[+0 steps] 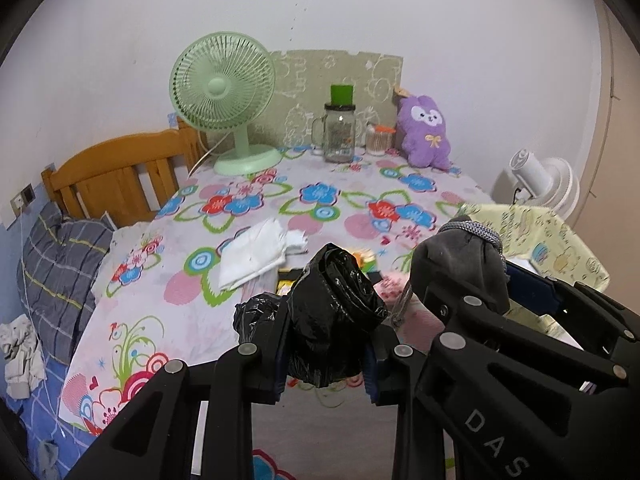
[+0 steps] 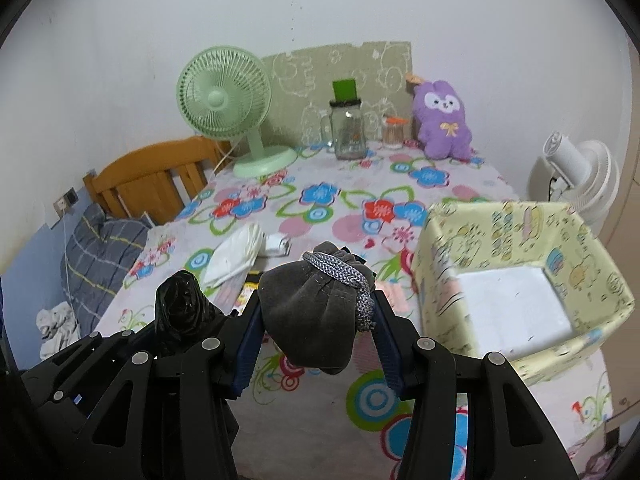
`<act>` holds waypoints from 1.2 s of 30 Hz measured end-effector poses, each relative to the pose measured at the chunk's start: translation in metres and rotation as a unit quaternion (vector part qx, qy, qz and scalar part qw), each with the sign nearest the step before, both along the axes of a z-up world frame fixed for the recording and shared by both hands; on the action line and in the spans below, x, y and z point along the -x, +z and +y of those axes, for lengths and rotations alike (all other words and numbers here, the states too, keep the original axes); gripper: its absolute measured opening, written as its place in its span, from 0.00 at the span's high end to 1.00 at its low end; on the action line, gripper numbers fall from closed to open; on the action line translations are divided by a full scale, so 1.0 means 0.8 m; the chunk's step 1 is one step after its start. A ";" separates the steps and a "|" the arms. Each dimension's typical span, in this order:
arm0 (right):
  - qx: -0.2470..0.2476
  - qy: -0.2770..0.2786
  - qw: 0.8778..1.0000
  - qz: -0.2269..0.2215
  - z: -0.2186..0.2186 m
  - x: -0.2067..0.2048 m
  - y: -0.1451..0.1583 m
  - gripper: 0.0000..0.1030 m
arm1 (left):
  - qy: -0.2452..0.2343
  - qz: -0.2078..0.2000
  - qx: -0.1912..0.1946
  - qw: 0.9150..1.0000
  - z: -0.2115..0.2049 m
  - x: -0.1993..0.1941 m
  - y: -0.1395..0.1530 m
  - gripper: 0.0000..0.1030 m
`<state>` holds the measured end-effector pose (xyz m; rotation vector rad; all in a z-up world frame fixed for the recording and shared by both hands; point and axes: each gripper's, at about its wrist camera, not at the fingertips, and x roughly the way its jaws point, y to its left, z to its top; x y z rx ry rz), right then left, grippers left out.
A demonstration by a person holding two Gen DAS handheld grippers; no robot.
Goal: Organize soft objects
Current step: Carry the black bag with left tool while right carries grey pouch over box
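Observation:
My left gripper (image 1: 328, 340) is shut on a crumpled black plastic bag (image 1: 332, 312) and holds it above the flowered table (image 1: 180, 296). Close on its right, my right gripper (image 2: 318, 320) is shut on a grey drawstring pouch (image 2: 312, 312) with a braided grey cord (image 2: 340, 270), also lifted off the table. Each wrist view shows the other gripper's load: the pouch (image 1: 456, 264) and the bag (image 2: 180, 304). A folded white cloth (image 1: 256, 252) lies on the table ahead. To the right stands a pale yellow fabric bin (image 2: 520, 236), open at the top, with a white bottom.
Along the far wall stand a green desk fan (image 1: 222, 88), a glass jar (image 1: 339, 132) with a green cap, a small tub and a purple plush toy (image 1: 426, 132). Small packets (image 1: 368, 258) lie under the grippers. A wooden bed with a checked pillow (image 1: 60, 272) is left; a white fan (image 2: 576, 176) is right.

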<state>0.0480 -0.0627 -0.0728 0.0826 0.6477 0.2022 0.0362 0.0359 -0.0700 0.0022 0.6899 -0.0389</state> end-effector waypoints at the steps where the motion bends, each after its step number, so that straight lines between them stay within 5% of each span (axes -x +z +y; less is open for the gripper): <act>1: -0.001 -0.001 1.000 -0.003 -0.002 0.002 0.004 0.47 | -0.002 -0.003 0.001 1.000 -0.003 0.001 0.005 0.72; 20: -0.012 -0.018 0.998 -0.058 -0.068 0.018 0.066 0.47 | -0.028 -0.042 0.006 0.999 -0.064 0.006 0.062 0.71; 36: -0.011 -0.040 0.997 -0.072 -0.136 0.008 0.074 0.47 | -0.056 -0.054 0.007 0.997 -0.131 -0.014 0.068 0.71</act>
